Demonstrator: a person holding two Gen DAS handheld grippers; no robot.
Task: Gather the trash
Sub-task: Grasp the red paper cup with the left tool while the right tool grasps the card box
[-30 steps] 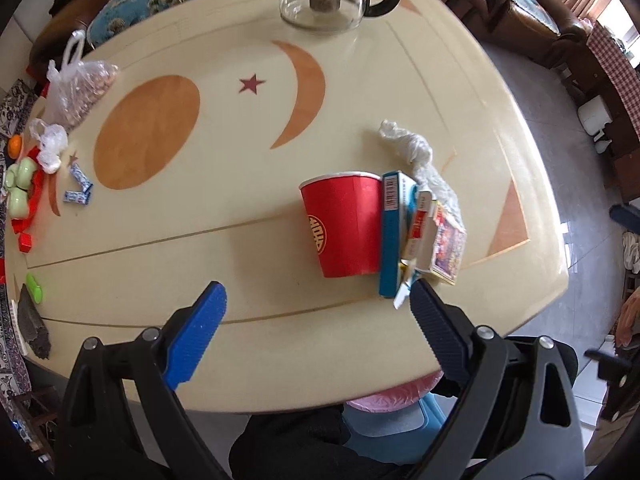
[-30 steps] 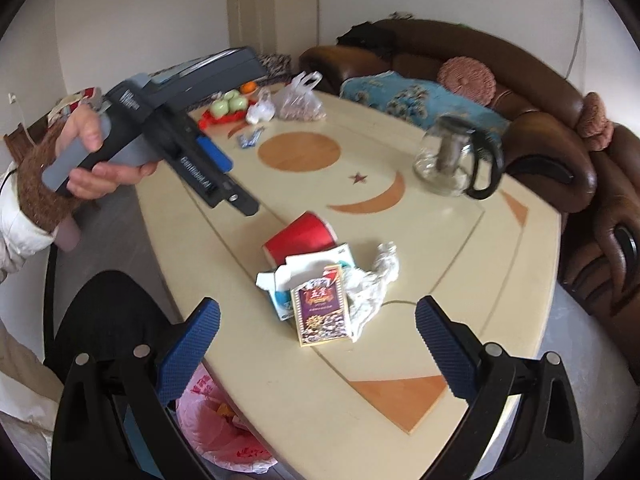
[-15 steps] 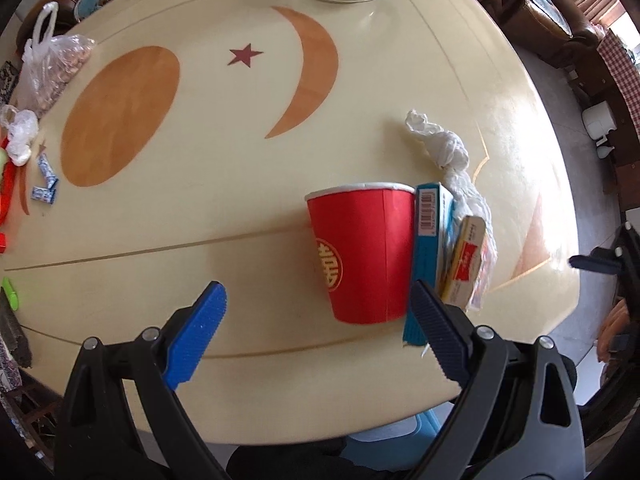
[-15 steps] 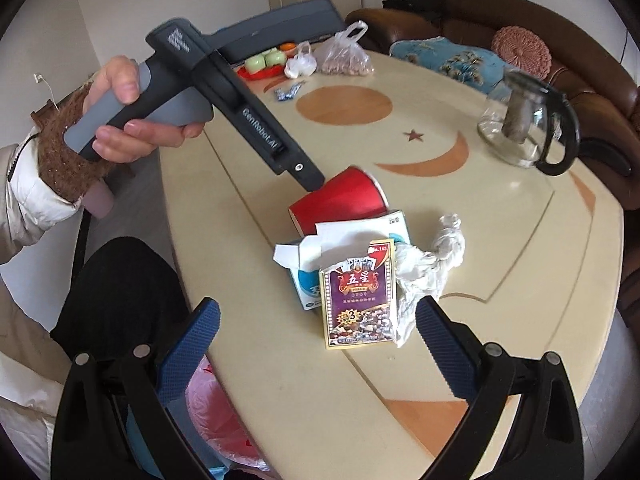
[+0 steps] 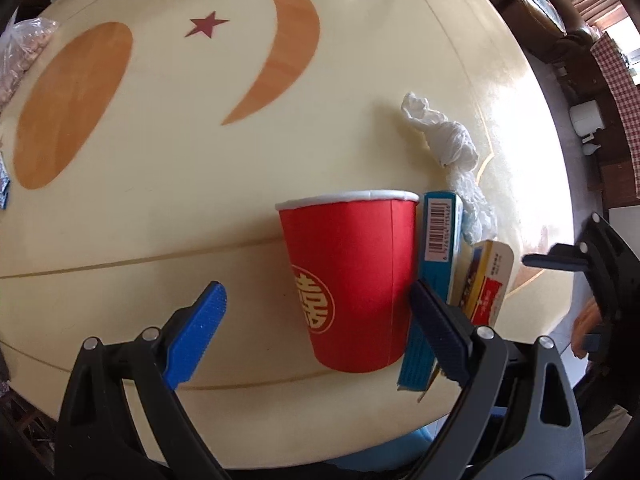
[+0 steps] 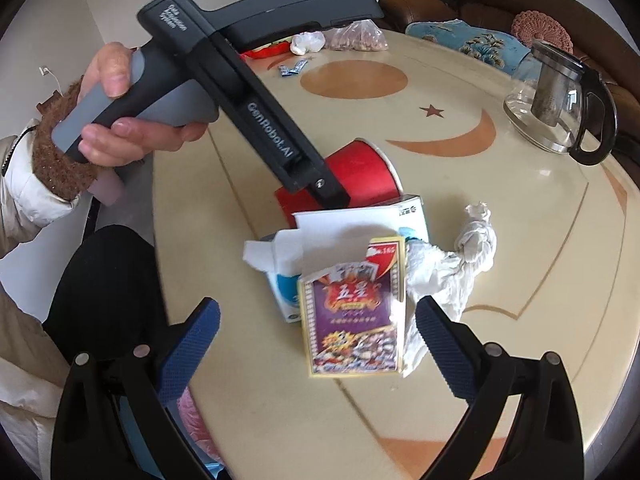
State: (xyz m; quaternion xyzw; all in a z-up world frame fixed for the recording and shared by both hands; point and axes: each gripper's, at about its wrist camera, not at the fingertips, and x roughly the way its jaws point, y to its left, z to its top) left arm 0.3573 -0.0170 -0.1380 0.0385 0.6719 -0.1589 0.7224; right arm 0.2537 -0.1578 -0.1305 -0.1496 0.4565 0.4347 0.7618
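Cream-coloured and inlaid with a moon and star, the surface (image 5: 168, 208) carries a trash cluster at its near edge: a red paper cup (image 5: 352, 276) on its side, touching a blue box (image 5: 438, 248), with a card pack (image 6: 354, 312) and crumpled tissue (image 6: 452, 264) alongside. The left tongs (image 5: 316, 320) hang spread around the cup, empty. The right tongs (image 6: 316, 334) are spread too, before the card pack. Best to centre the cup between the left pads and squeeze gently, lest the thin wall buckle.

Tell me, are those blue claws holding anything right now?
No. The left gripper is open around the red cup, not clamped; the right gripper hangs open above the card box.
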